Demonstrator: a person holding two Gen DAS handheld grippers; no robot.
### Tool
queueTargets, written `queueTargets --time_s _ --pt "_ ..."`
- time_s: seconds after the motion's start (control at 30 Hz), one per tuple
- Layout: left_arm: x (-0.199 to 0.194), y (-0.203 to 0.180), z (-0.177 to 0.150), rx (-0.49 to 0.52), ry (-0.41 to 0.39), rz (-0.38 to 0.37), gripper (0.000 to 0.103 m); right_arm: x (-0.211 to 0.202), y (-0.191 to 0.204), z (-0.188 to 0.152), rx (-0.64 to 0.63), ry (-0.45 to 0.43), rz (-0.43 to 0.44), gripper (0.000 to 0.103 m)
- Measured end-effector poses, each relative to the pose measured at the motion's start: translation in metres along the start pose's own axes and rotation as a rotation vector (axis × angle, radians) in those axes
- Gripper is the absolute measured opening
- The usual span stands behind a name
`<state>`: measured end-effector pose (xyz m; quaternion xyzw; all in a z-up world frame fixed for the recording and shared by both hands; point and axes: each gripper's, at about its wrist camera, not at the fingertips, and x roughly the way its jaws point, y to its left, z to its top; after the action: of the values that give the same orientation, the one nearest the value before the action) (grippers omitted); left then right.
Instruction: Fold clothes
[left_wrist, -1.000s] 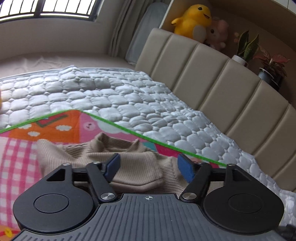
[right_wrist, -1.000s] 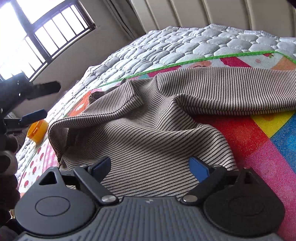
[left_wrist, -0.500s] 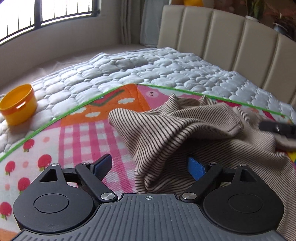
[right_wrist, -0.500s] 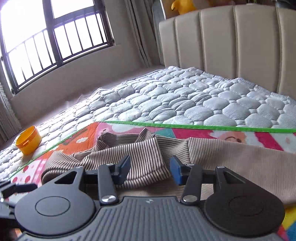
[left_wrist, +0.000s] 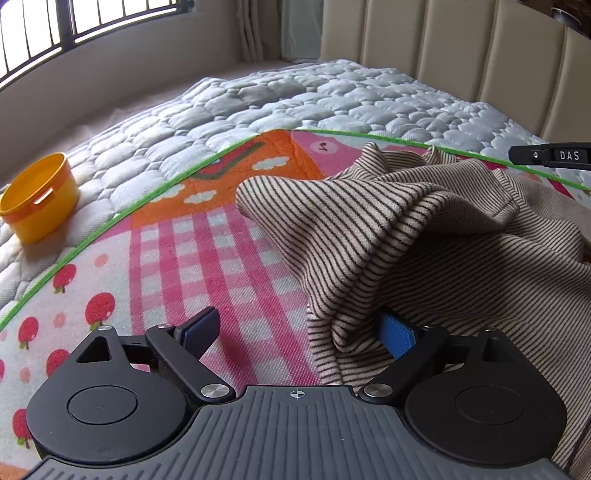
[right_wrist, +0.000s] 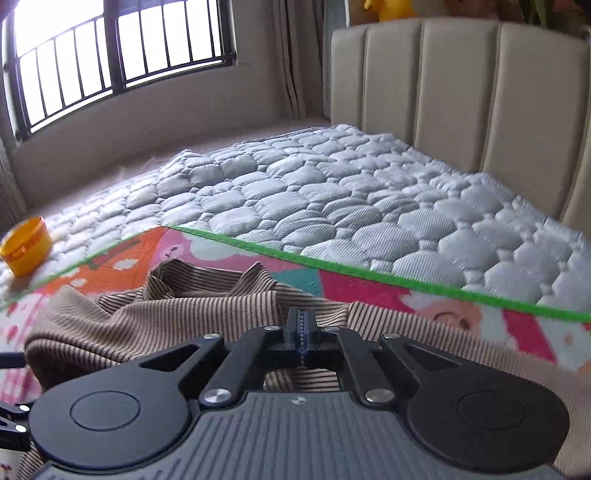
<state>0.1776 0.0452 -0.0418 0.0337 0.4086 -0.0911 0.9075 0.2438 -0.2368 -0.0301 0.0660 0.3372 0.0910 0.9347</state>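
Observation:
A beige garment with thin dark stripes (left_wrist: 406, 229) lies crumpled on a colourful play mat (left_wrist: 184, 258). My left gripper (left_wrist: 299, 332) is open at the garment's near left edge. A hanging fold of cloth sits just inside its right blue pad (left_wrist: 397, 334), while the left pad is over bare mat. In the right wrist view the same garment (right_wrist: 166, 317) spreads across the front. My right gripper (right_wrist: 301, 332) is shut, its pads pinched together on a ridge of the striped cloth. A black part of the right gripper (left_wrist: 550, 157) shows at the left view's right edge.
The mat lies on a grey quilted mattress (right_wrist: 332, 206) with a beige padded headboard (right_wrist: 461, 92) behind. An orange plastic tub (left_wrist: 37, 199) stands on the quilt at the left, also visible as the tub (right_wrist: 26, 245). A barred window (right_wrist: 110, 66) is beyond.
My right gripper has shut on the garment; it stood open half a second ago. The left gripper moved in closer to the garment's edge and stays open.

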Motion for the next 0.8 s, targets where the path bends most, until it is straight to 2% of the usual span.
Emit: queueTargets --time_s 0.03,0.07,0.1,0.13,0.17,0.2,0.27,0.3,0.37,0.47,0.57,0.67,0.7,0.77,0.8 --pt "0.0 0.001 0.0 -0.006 -0.005 -0.01 0.094 0.002 -0.002 -0.002 0.034 0.0 0.019 0.02" --pt "0.0 0.001 0.001 -0.012 -0.01 -0.02 0.094 0.007 -0.003 -0.004 0.058 0.003 0.032 0.029" --pt "0.0 0.002 0.001 -0.017 -0.015 -0.03 0.094 0.013 -0.003 -0.007 0.076 0.006 0.042 0.047" --pt "-0.001 0.002 0.002 -0.023 -0.02 -0.04 0.094 0.019 -0.003 -0.01 0.095 0.01 0.052 0.052" --pt "-0.001 0.003 0.002 -0.029 -0.025 -0.049 0.094 0.025 -0.002 -0.013 0.102 0.026 0.067 0.052" --pt "-0.001 0.003 0.003 -0.035 -0.03 -0.059 0.094 0.026 0.004 -0.015 0.075 0.035 0.077 0.047" --pt "-0.001 0.004 0.003 -0.046 -0.039 -0.079 0.094 0.023 0.02 -0.018 -0.01 0.038 0.088 0.029" --pt "-0.001 0.005 0.004 -0.052 -0.044 -0.089 0.093 0.018 0.026 -0.018 -0.055 0.028 0.081 0.008" --pt "0.003 0.004 0.003 -0.052 -0.041 -0.086 0.091 0.003 0.035 -0.011 -0.13 -0.01 0.049 0.007" --pt "0.006 0.004 0.004 -0.058 -0.035 -0.08 0.091 -0.009 0.026 0.002 -0.166 -0.052 -0.028 0.007" --pt "0.004 0.004 0.004 -0.052 -0.035 -0.082 0.093 0.002 0.01 -0.002 -0.186 -0.009 -0.117 0.007" --pt "0.008 0.0 0.002 -0.013 -0.009 -0.043 0.094 0.015 -0.003 -0.017 -0.212 0.033 -0.144 0.009" --pt "0.009 -0.001 0.0 0.005 -0.002 -0.03 0.094 0.016 -0.005 -0.019 -0.206 0.028 -0.142 0.013" --pt "0.008 -0.003 -0.001 0.034 -0.003 -0.024 0.094 0.012 -0.01 -0.02 -0.182 0.018 -0.143 0.036" --pt "0.004 -0.003 -0.001 0.031 -0.017 -0.056 0.094 0.005 -0.011 -0.018 -0.159 0.004 -0.141 0.061"
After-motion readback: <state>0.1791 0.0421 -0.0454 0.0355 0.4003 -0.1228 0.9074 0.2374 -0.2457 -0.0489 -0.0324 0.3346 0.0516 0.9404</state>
